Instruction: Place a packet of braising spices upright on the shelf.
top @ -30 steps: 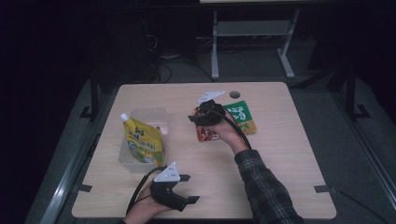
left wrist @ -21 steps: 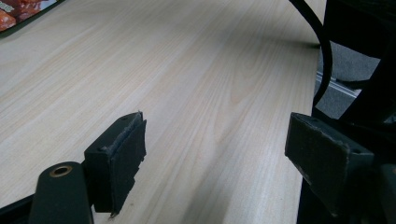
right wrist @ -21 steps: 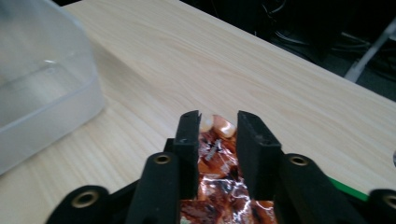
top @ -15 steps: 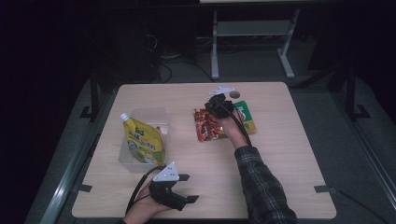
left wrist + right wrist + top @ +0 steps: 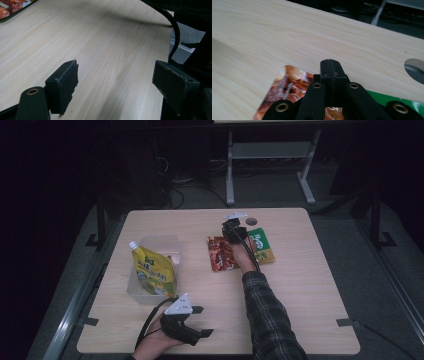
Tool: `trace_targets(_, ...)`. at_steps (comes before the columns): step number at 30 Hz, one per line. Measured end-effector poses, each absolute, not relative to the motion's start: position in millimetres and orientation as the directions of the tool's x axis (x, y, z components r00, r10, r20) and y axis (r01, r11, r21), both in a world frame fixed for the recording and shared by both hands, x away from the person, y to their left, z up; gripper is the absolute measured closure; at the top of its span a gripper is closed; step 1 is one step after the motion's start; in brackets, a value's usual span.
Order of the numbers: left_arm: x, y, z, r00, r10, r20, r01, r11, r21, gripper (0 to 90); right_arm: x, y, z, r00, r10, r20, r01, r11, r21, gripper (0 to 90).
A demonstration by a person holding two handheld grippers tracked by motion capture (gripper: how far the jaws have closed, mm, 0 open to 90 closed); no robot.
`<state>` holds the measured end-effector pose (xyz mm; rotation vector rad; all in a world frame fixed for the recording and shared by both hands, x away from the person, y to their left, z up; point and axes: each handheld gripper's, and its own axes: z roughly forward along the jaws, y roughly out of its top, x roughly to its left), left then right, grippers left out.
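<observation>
Your right gripper (image 5: 231, 225) stands at the far middle of the table (image 5: 310, 285), just this side of the round hole (image 5: 251, 221) in the tabletop. In the right gripper view its jaws meet pad to pad, having just been closing. A sliver of the red snack packet (image 5: 284, 92) shows under the jaws' base, but whether its edge is pinched I cannot tell. That packet (image 5: 220, 253) lies flat on the wood, directly beside the green packet (image 5: 263, 245), with your right hand over the seam between them.

Your left gripper (image 5: 192, 322) rests near the table's front edge. Its jaws stand wide apart with bare wood between the pads (image 5: 65, 82), holding nothing.

A yellow-green spouted pouch (image 5: 152, 272) stands tilted in a clear plastic box (image 5: 150, 242) on the table's left side, well apart from both grippers.
</observation>
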<state>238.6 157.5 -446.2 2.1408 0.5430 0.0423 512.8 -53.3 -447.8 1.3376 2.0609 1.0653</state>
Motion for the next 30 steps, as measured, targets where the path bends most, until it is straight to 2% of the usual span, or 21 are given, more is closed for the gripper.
trace_targets(9,239,156,-445,0.905,0.386,-0.177,0.367,-0.500,0.784,20.2,528,-57,-469,-0.366,0.930,0.020,0.600,0.219,0.770,90.0)
trace_targets(13,239,156,-445,0.906,0.385,-0.176,0.365,-0.498,0.786,20.2,532,-55,-476,-0.374,0.927,0.006,0.619,0.245,0.746,90.0)
trace_targets(23,240,158,-445,0.902,0.396,-0.171,0.368,-0.501,0.783,20.5,525,-60,-480,-0.395,0.918,0.016,0.605,0.248,0.756,90.0)
trace_targets(30,239,158,-446,0.903,0.394,-0.170,0.368,-0.507,0.780,20.6,513,-71,-480,-0.412,0.909,0.057,0.615,0.231,0.754,90.0)
